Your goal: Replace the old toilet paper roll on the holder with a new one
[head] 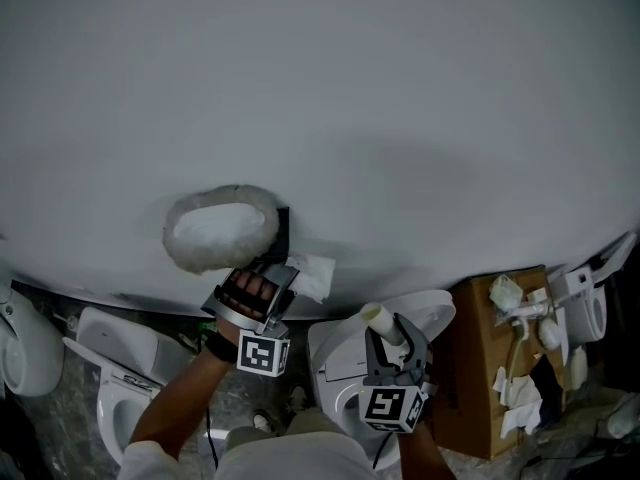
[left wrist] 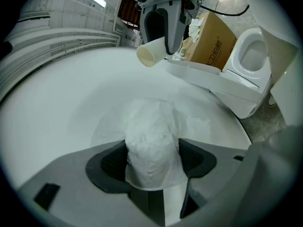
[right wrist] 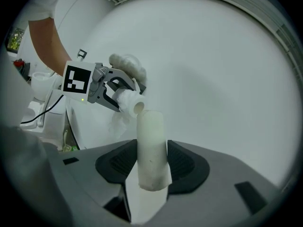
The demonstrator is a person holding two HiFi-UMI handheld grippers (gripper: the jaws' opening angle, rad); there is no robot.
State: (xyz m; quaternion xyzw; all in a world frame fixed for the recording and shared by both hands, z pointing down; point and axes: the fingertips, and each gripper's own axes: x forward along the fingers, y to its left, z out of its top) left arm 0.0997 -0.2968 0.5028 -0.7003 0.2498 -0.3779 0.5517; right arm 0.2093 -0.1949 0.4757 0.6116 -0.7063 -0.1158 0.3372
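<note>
The toilet paper roll (left wrist: pixel 152 141), ragged and thin, sits clamped in our left gripper (head: pixel 268 276), while our right gripper (head: pixel 392 336) grips a bare white tube (right wrist: pixel 151 145) near the wall (head: pixel 400 118).

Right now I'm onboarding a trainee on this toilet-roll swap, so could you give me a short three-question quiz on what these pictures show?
1. True or false: the right gripper is empty.
2. What does the left gripper hold? A) a brush B) a crumpled paper roll C) a bottle
3. Fill in: the cardboard box stands on the person's ___ side.
Key: 1 false, it clamps a bare white tube. 2 B. 3 right.
</note>
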